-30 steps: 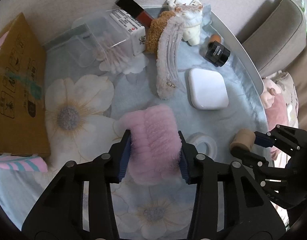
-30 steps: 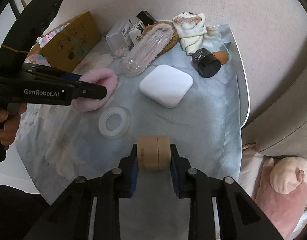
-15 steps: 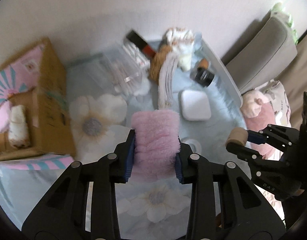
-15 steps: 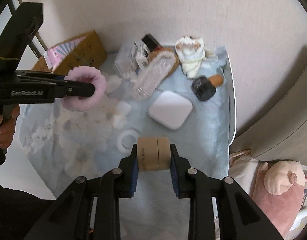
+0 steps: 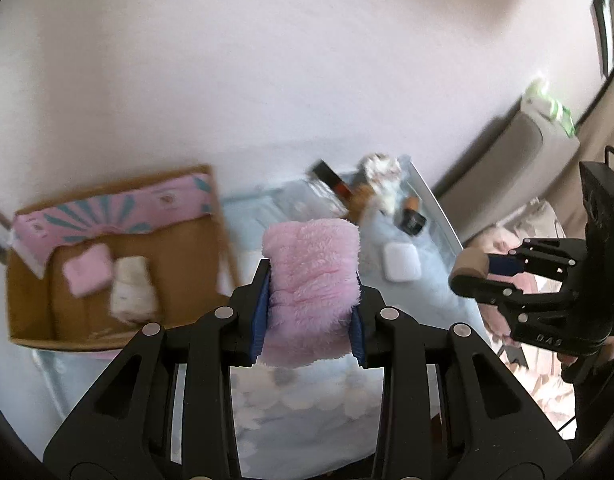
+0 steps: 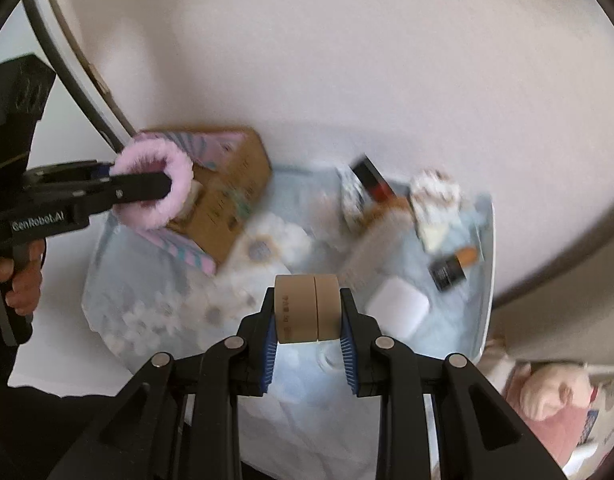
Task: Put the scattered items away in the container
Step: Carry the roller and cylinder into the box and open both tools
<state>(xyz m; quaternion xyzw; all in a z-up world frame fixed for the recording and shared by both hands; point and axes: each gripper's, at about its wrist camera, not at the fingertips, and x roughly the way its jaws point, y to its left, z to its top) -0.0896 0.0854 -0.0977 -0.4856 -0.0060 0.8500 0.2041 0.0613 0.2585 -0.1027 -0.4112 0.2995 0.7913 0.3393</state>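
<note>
Left gripper (image 5: pixel 312 304) is raised, clamped on a pink band (image 5: pixel 312 280); right gripper (image 6: pixel 307 340) is raised, clamped on tape (image 6: pixel 307 308).

Open cardboard box (image 5: pixel 119 264), crowded far edge

The box mouth lies open at the desk's (image 6: pixel 155 320) left edge; a pink pad (image 5: pixel 89 270) and cream roll (image 5: pixel 131 290) sit inside. Bottles (image 6: pixel 451 268) and cloths (image 6: pixel 435 200) clutter the far right corner.

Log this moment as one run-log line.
left gripper: shut on fluffy pink headband, raised | right gripper: shut on tan tape roll, raised | cardboard box: open, two soft items inside
</note>
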